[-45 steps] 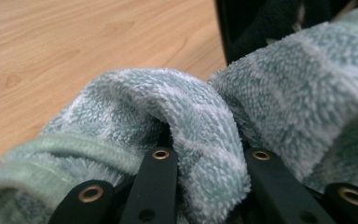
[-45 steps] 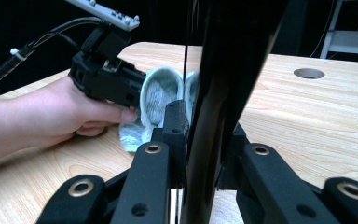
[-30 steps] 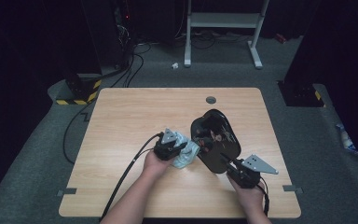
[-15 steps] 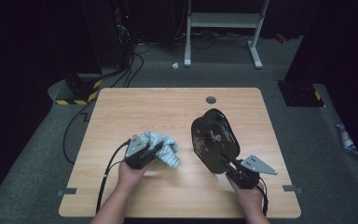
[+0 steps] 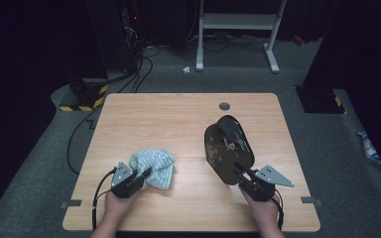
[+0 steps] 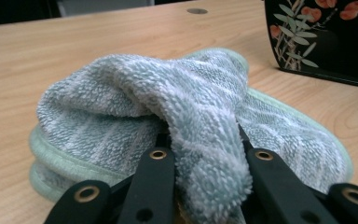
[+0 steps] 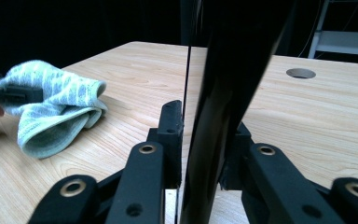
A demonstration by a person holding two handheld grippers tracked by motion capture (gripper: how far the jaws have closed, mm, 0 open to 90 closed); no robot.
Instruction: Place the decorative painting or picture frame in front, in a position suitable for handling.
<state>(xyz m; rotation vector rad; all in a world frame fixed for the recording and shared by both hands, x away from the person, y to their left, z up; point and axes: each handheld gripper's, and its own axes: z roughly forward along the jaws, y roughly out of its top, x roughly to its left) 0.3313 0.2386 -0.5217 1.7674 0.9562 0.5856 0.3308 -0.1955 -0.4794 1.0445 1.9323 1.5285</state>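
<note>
At lower left of the high view, the left gripper [image 5: 144, 175] pinches one folded pale-green towel [image 5: 155, 166] lying on the table [image 5: 178, 119]. Lower right, the right gripper [image 5: 239, 170], its jaws just easing apart, stands around the edge of one upright black lacquered tray [image 5: 227, 148].

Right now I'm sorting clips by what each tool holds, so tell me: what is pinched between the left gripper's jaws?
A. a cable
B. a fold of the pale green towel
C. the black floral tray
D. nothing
B: in the left gripper view a fold of the towel is pinched between the jaws of the left gripper, while the tray stands in the right gripper.
</note>
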